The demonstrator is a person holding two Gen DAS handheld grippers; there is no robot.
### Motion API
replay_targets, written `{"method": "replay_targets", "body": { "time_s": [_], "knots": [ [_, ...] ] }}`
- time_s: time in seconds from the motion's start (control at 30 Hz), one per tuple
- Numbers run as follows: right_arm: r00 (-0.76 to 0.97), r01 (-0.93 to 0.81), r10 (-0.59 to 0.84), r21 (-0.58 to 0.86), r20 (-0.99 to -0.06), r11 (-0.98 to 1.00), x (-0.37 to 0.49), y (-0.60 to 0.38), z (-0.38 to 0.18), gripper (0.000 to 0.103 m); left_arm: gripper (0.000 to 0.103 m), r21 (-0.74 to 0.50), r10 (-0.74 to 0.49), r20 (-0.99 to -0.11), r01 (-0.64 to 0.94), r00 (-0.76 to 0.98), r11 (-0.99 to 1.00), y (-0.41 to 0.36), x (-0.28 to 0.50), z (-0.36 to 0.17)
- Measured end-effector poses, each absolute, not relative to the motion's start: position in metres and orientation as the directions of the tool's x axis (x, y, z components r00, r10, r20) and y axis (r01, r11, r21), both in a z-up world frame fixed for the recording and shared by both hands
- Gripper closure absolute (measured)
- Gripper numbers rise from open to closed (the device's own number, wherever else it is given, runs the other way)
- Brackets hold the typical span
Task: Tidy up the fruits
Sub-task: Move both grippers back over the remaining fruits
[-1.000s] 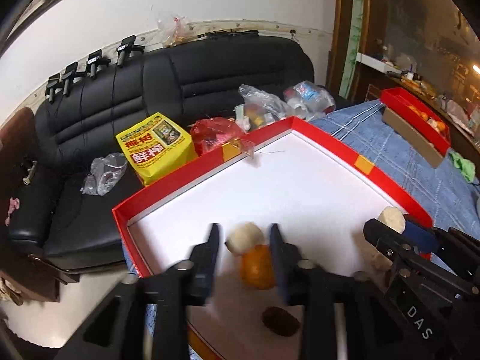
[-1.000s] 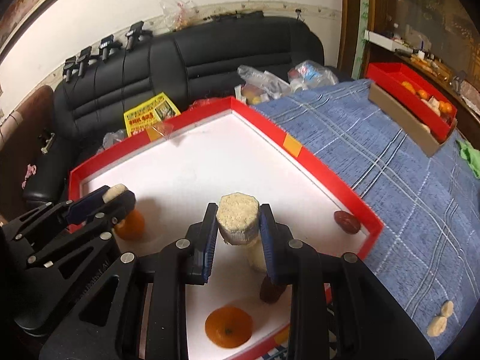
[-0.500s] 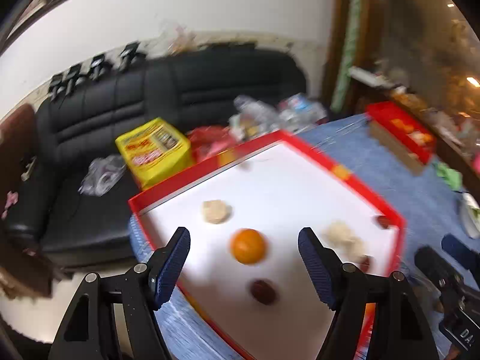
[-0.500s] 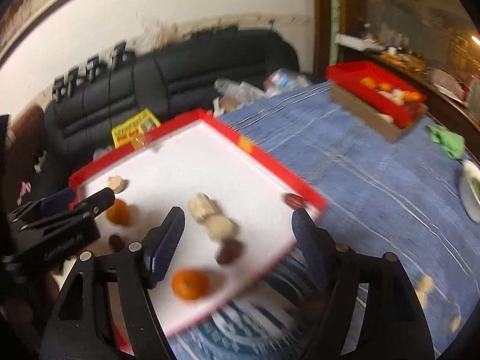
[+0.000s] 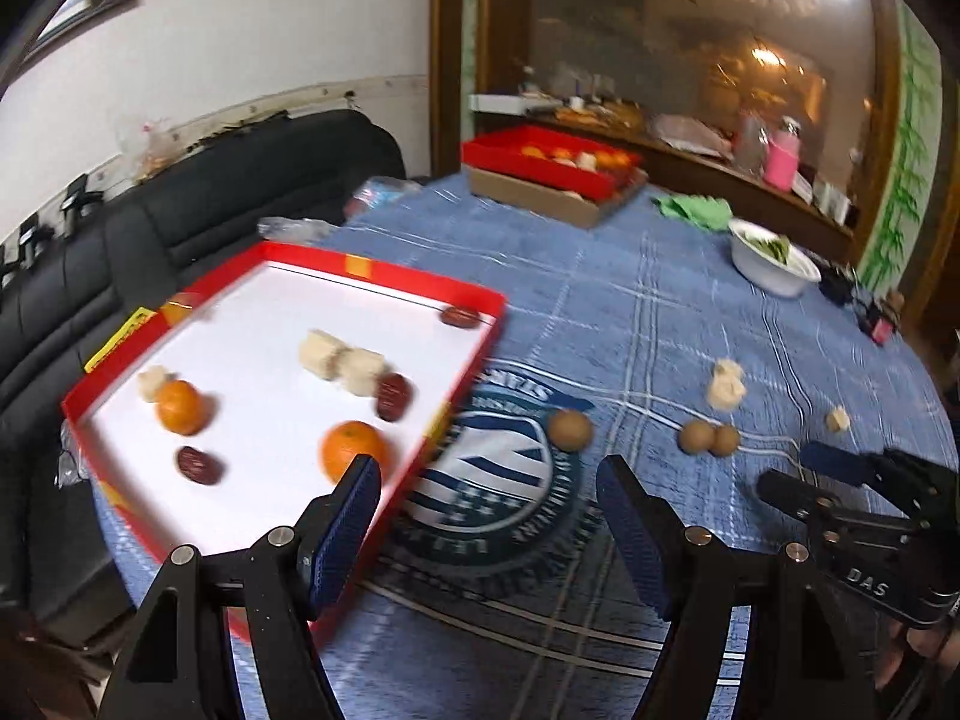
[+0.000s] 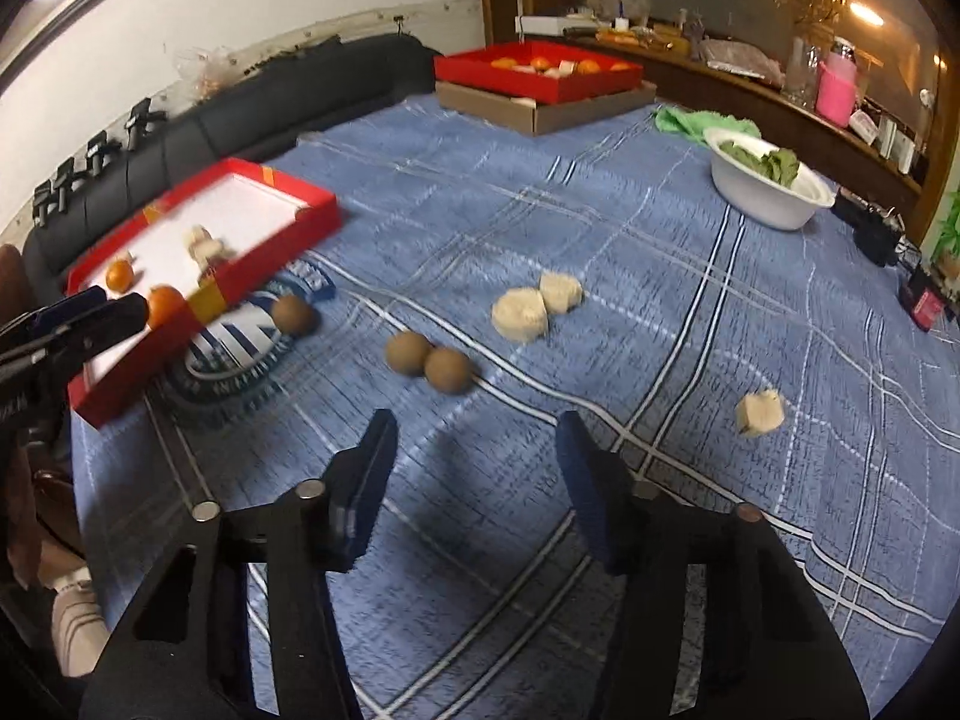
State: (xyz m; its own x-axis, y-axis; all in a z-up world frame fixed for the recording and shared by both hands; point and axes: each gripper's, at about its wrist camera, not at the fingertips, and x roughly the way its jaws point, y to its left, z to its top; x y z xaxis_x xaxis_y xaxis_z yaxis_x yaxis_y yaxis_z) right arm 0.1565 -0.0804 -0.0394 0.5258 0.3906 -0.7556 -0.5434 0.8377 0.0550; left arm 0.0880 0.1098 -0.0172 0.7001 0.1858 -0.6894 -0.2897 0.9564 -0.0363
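Observation:
A red tray with a white floor sits at the table's left edge. It holds two oranges, dark dates and pale cut chunks. On the blue cloth lie three brown round fruits and pale chunks. My left gripper is open and empty above the tray's near corner. My right gripper is open and empty above the cloth, just short of the brown fruits.
A second red tray of fruit on a cardboard box stands at the far side. A white bowl of greens and a green cloth are far right. A black sofa lies beyond the table's left edge.
Both grippers opened, letting go of the pale chunks in the tray. Both have pulled back and swung right, toward the loose fruit on the cloth.

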Motion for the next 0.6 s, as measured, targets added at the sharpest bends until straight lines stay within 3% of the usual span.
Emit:
{"method": "replay_targets", "body": {
  "time_s": [0.03, 0.1, 0.23, 0.6],
  "knots": [
    [0.521, -0.549, 0.391, 0.053, -0.758, 0.834, 0.158, -0.079, -0.041, 0.052, 0.031, -0.037, 0.178, -0.694, -0.282, 0.698, 0.959, 0.108, 0.091, -0.019],
    [0.509, -0.567, 0.393, 0.046, -0.766, 0.823, 0.163, -0.071, -0.045, 0.065, 0.031, -0.039, 0.165, -0.701, -0.269, 0.693, 0.962, 0.105, 0.098, -0.022],
    [0.497, -0.582, 0.384, 0.030, -0.778, 0.813, 0.175, -0.054, -0.052, 0.079, 0.031, -0.040, 0.143, -0.723, -0.248, 0.676, 0.968, 0.101, 0.115, -0.033],
    [0.477, -0.608, 0.413, 0.048, -0.776, 0.792, 0.188, -0.045, -0.058, 0.083, 0.037, -0.054, 0.084, -0.787, -0.205, 0.611, 0.977, 0.093, 0.161, -0.063]
  ]
}}
